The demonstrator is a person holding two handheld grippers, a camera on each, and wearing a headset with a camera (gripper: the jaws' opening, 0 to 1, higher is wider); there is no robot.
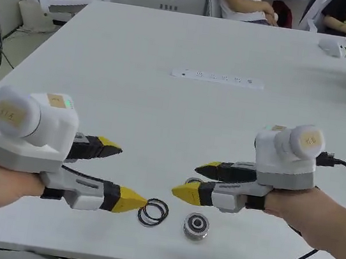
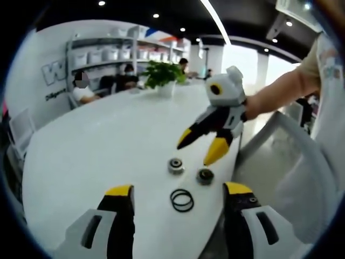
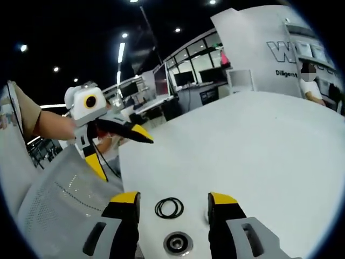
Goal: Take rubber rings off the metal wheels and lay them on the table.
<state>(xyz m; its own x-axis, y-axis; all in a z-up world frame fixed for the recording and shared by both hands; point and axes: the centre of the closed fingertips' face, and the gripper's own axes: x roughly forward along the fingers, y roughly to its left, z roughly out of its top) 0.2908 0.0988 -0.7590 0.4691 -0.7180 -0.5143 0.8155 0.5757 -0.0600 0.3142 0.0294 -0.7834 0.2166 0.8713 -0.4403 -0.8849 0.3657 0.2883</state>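
Head view has you poised over the job. Your left gripper point(image 1: 118, 175) and right gripper point(image 1: 188, 180) face each other low over the surface point(image 1: 163, 109). Both sets of fingers point(image 1: 125, 200) stand wide apart, holding nothing. Between them lie two loose rubber rings point(image 1: 153, 212), overlapping, flat on the surface. Just right of those rings sits a metal wheel point(image 1: 196, 226), lying on its flat side. Left gripper view picks up a second wheel point(image 2: 176, 165) just beyond the rings, away from you. In the head view that one is mostly hidden behind the right gripper's lower finger.

Handling, as I read it: the rings look thin, soft and very light, so expect them to stretch and perhaps flick away as they clear a rim. Pinch a ring gently at one spot on its edge rather than clamping across it. The wheels look small, hard and smooth, likely to skid or roll when tugged. Pin one by its rim with one gripper while the other peels.

Hard to call: whether either wheel carries a ring. The one nearest the loose rings looks darker round its rim in the left gripper view, but it's too small to be sure. Right gripper view catches it low between its own fingers, no clearer.
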